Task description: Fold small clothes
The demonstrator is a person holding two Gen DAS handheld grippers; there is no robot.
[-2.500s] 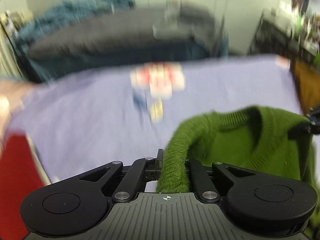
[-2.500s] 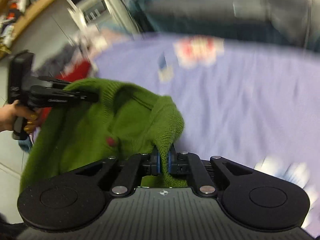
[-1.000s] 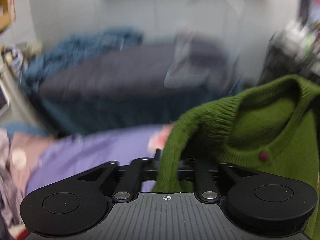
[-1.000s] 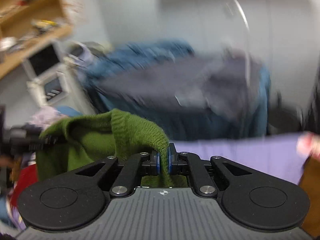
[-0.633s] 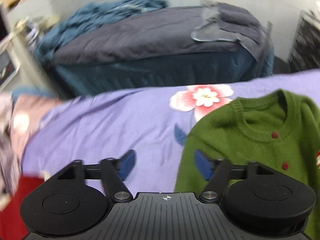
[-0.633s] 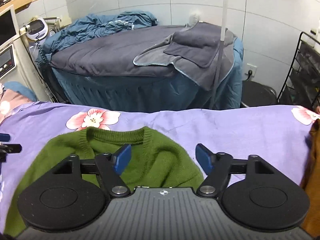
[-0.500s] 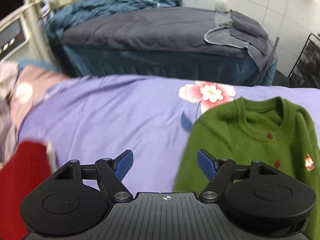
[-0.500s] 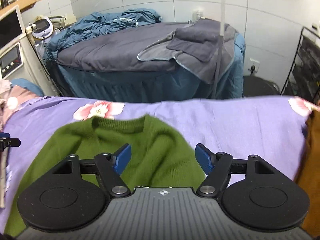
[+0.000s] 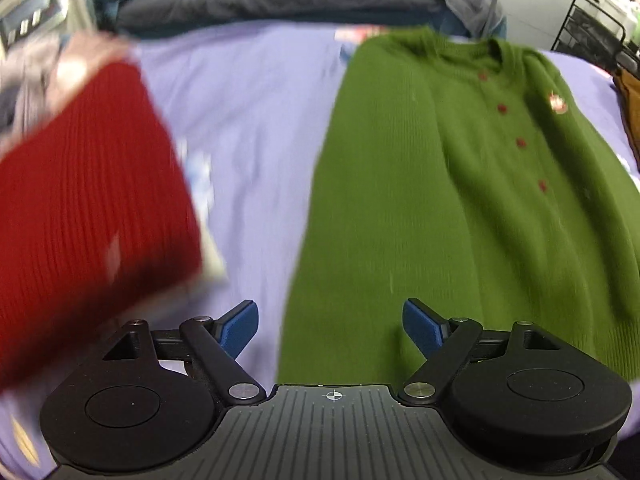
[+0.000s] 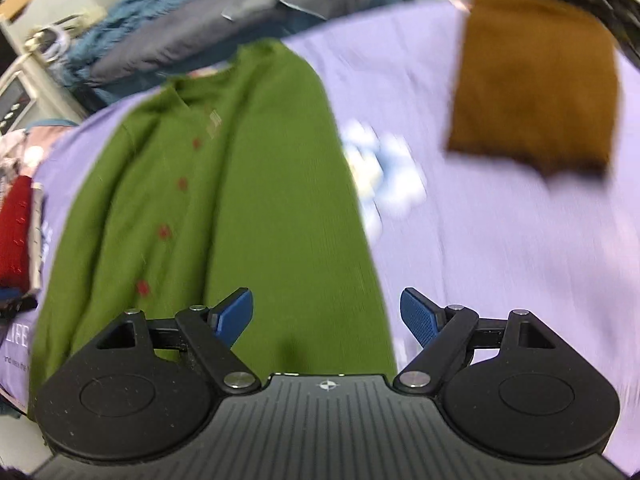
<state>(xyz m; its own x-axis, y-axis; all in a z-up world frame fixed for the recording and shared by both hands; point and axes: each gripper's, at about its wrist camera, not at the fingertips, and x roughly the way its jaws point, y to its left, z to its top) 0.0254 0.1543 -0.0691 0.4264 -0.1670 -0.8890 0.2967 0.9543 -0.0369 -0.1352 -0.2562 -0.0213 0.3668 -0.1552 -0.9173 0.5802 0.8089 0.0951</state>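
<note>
In the left wrist view, a folded red knit (image 9: 84, 208) lies at the far left on the purple bed sheet (image 9: 256, 120), very blurred. To its right lies the green cardigan (image 9: 460, 184), flat, buttons up. Its long axis runs away from the camera, with the collar far and the hem near. The left hand-held gripper (image 9: 331, 326) is fully open and empty; it hangs over the near left edge of the cardigan, where the sleeve seems to lie along the body.

In the right wrist view, the same cardigan (image 10: 240, 200) fills the left and middle. The right hand-held gripper (image 10: 326, 314) holds nothing, its jaws opening, and stands over the near right edge of the cardigan. A folded brown cloth (image 10: 536, 92) lies well apart on the right.

So each hand is nearer to its own side; I judge neither has an advantage. The hem and cuffs are cut off behind the gripper bodies, and blur hides whether the sleeves lie smooth.
</note>
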